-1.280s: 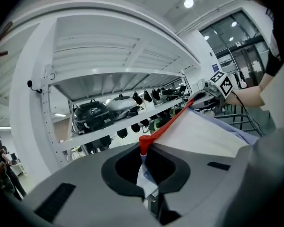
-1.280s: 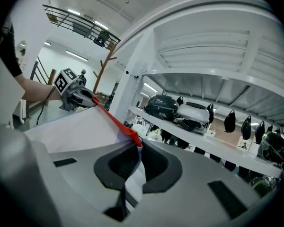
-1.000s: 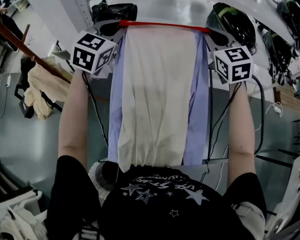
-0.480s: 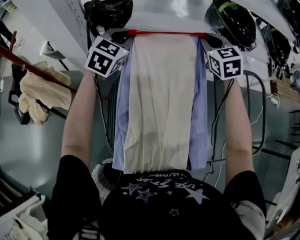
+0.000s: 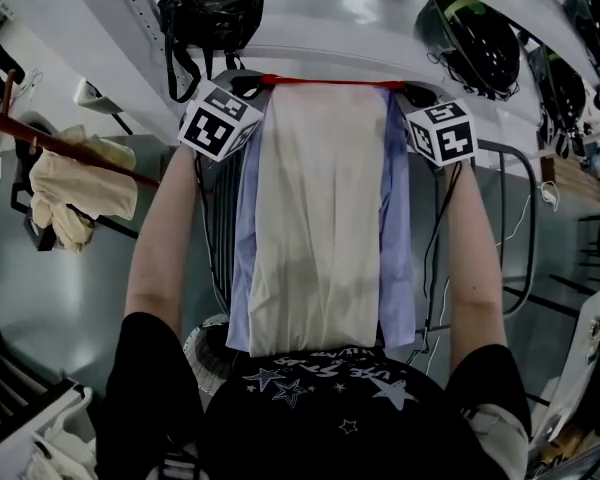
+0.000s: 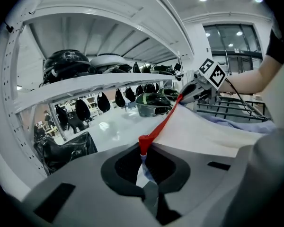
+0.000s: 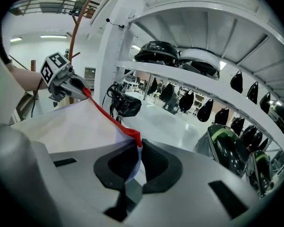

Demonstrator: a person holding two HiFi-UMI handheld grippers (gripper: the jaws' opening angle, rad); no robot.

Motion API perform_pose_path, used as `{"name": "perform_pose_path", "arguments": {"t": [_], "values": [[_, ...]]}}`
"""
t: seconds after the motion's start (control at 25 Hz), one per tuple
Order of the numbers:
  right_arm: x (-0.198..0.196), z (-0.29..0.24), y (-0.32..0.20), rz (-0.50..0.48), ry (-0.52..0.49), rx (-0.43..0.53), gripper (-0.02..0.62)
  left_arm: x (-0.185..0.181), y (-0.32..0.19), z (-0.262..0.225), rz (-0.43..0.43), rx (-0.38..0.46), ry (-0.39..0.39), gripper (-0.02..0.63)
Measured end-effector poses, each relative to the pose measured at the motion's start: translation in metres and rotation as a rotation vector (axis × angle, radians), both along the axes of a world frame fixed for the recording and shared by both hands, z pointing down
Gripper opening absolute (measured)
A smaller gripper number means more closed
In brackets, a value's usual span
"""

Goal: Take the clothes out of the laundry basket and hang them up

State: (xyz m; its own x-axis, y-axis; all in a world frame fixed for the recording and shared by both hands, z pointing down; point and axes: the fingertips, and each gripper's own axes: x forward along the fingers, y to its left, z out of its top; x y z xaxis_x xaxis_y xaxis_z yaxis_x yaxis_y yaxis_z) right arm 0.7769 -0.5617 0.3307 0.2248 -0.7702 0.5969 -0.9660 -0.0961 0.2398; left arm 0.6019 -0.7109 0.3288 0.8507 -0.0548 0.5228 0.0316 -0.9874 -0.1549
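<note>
The left gripper (image 6: 143, 159) and right gripper (image 7: 135, 159) are both shut tight on the top corners of the cloth (image 5: 320, 218). Its red edge (image 5: 330, 82) runs straight between them. A shelf (image 5: 320, 23) with a bag (image 5: 212, 13) and helmets (image 5: 470, 43) is right behind. A pole (image 5: 75, 150) is off to the left.

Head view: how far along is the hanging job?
Done: one cream cloth hangs on the brown rail. In hand: left gripper and right gripper are each shut on a top corner of the red-edged garment, stretched between them. To do: that garment is not on the rail yet.
</note>
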Motion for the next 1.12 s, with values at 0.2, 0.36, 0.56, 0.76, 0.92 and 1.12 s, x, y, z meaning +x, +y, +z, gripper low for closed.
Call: {"name": "perform_pose_path", "arguments": {"t": [0.2, 0.36, 0.56, 0.76, 0.92, 1.12], "values": [[0.001, 0.021, 0.0, -0.003, -0.015, -0.055, 0.034, 0.004, 0.003, 0.019, 0.01, 0.0, -0.061, 0.029], [0.0, 0.032, -0.002, -0.016, 0.002, -0.1, 0.053, 0.006, 0.003, 0.028, 0.005, -0.011, -0.085, 0.029], [-0.001, 0.046, 0.001, -0.032, 0.003, -0.161, 0.129, 0.006, 0.002, 0.038, -0.018, -0.009, -0.122, 0.078], [-0.001, 0.045, 0.007, -0.022, -0.018, -0.146, 0.144, 0.001, 0.005, 0.045, -0.029, -0.039, -0.165, 0.191], [-0.004, 0.033, 0.015, -0.02, -0.021, -0.109, 0.146, -0.007, 0.005, 0.038, -0.072, -0.033, -0.162, 0.23], [-0.019, -0.002, 0.033, -0.041, -0.008, -0.024, 0.146, -0.028, 0.012, 0.001, -0.166, -0.002, -0.085, 0.235]]}}
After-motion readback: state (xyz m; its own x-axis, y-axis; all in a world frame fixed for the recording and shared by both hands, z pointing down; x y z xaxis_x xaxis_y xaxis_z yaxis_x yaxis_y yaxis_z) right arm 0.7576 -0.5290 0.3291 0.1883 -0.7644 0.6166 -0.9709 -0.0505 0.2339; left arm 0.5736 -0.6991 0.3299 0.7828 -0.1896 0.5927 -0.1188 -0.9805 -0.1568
